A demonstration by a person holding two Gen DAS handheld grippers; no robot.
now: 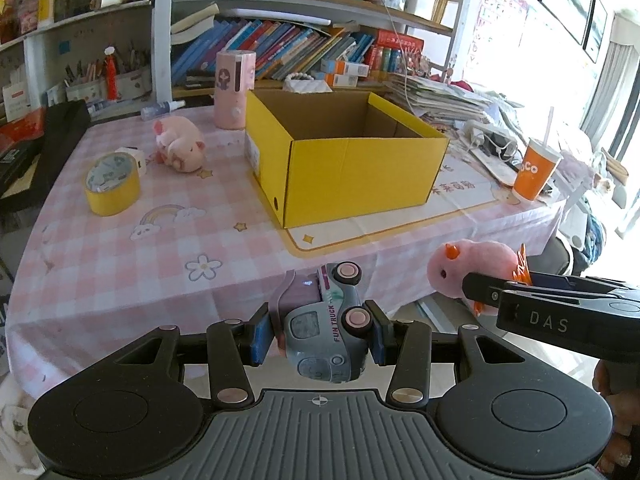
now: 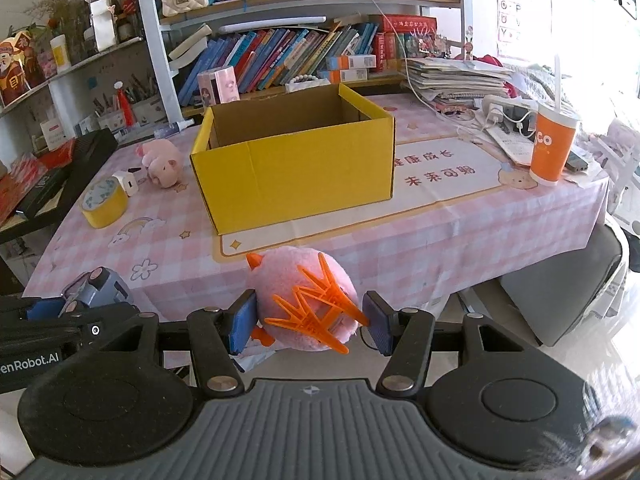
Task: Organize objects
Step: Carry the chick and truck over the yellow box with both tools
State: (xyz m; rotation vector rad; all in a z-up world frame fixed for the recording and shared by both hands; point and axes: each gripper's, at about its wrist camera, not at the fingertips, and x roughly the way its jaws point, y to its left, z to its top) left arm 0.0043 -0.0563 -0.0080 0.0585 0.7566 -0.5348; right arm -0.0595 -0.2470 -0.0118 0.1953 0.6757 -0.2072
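My left gripper (image 1: 318, 330) is shut on a grey toy truck (image 1: 324, 328) with pink wheels, held on its side just off the table's near edge. Off to its right, my right gripper (image 2: 308, 326) is shut on a pink plush bird (image 2: 304, 300) with orange feet; that bird (image 1: 472, 268) also shows in the left wrist view. An open yellow cardboard box (image 1: 348, 160) (image 2: 296, 164) stands in the middle of the pink checked table (image 1: 132, 248), beyond both grippers. A pink plush pig (image 1: 180, 142) (image 2: 162, 160) and a yellow tape roll (image 1: 113, 184) (image 2: 104, 202) lie left of the box.
An orange paper cup (image 1: 534, 174) (image 2: 554, 148) with a straw stands at the table's right. A pink cylinder (image 1: 234, 88) rises behind the box. A small white cube (image 2: 129, 184) sits by the tape. Bookshelves (image 1: 300, 48) and paper stacks (image 2: 460, 80) line the far side.
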